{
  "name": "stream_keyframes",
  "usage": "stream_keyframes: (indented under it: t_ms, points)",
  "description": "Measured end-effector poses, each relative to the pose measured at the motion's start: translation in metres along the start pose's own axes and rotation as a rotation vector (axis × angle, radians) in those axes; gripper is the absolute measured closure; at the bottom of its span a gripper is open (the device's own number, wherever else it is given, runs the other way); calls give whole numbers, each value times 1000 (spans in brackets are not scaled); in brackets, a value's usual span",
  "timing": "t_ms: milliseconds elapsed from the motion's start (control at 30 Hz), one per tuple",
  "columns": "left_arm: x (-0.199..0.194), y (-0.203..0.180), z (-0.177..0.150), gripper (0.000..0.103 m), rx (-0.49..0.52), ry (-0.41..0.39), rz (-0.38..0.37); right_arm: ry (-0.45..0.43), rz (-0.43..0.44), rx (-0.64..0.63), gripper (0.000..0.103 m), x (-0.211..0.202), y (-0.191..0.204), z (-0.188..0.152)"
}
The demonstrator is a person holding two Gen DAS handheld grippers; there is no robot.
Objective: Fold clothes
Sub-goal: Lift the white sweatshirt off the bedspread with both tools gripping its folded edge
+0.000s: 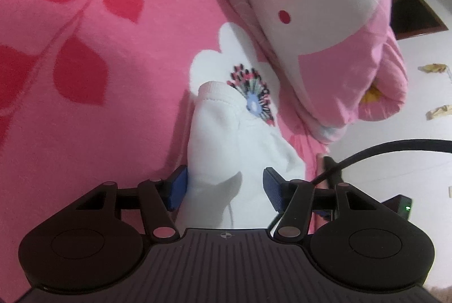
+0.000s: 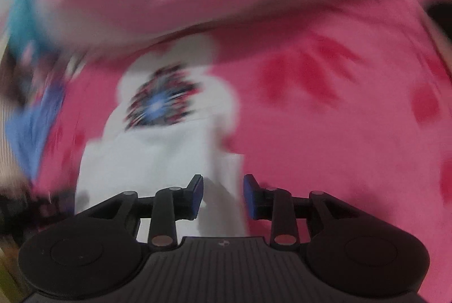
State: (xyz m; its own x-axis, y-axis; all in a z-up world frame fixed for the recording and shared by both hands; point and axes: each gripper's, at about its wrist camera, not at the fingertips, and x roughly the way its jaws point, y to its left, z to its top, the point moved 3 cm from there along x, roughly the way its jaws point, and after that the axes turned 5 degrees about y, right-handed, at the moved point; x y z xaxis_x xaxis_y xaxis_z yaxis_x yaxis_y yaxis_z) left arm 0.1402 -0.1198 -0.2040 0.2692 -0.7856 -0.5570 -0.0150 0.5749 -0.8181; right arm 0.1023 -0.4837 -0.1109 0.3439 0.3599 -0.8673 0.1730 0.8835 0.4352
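Left wrist view: a white garment [image 1: 226,139] lies on a bed, on a pink sheet [image 1: 99,105] printed with red leaves, beside a bundled pink and white quilt [image 1: 325,34]. It shows a ribbed, stitched hem or cuff at its far end and a colourful round print near that edge. The left gripper [image 1: 224,187] has its jaws spread wide, with the cloth running up between the blue pads; the left pad sits against the fabric's side, the right pad stands apart from it, so nothing is pinched. A black cable [image 1: 381,147] crosses to the right.

Right wrist view: the picture is heavily blurred. The same white garment [image 2: 158,159] spreads ahead with its print towards the far side. The right gripper [image 2: 223,194] has its jaws parted, less widely than the other, with white cloth and its shadow between them; I cannot tell whether they touch it.

The garment looks like soft, thickish knit: light, limp, not fragile, likely to sag and bunch when lifted. The stitched hem and doubled edges should give the firmest purchase; a single thin layer may slip. How many folds it already carries is not clear.
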Motion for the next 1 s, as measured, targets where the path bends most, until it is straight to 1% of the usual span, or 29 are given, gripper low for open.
stream_keyframes:
  t_ms: [133, 333, 367, 500, 567, 633, 667, 733, 767, 833, 867, 900, 933, 967, 1000]
  points:
    - [9, 6, 6, 46, -1, 14, 15, 35, 121, 140, 68, 20, -26, 6]
    - [25, 4, 14, 45, -35, 15, -29, 87, 303, 349, 67, 48, -63, 15]
    - [28, 4, 15, 45, -31, 17, -32, 86, 327, 351, 67, 54, -62, 20]
    - [25, 6, 13, 46, -35, 27, -50, 96, 378, 334, 66, 59, -60, 26]
    - [21, 9, 10, 48, -51, 27, -56, 106, 419, 386, 66, 56, -68, 18]
    - [19, 12, 8, 49, -66, 24, -59, 79, 455, 466, 66, 50, -82, 8]
    - [19, 12, 8, 49, -69, 23, -59, 56, 481, 494, 63, 48, -86, 6]
    - [20, 13, 9, 49, -76, 23, -59, 11, 533, 549, 45, 44, -94, 2]
    - [21, 13, 10, 49, -81, 24, -61, 10, 539, 549, 34, 47, -94, 5]
    - [22, 13, 11, 49, -94, 29, -65, 24, 582, 580, 28, 58, -93, 13]
    - [22, 13, 11, 49, -97, 31, -66, 32, 621, 605, 22, 64, -92, 19]
    - [22, 14, 12, 49, -101, 33, -65, 33, 654, 606, 17, 67, -89, 25]
    - [22, 14, 12, 49, -104, 35, -64, 34, 685, 604, 13, 69, -86, 29]
    - [22, 14, 12, 48, -107, 36, -64, 46, 679, 562, 9, 71, -78, 32]
    - [22, 13, 12, 48, -109, 37, -63, 58, 670, 519, 9, 72, -71, 34]
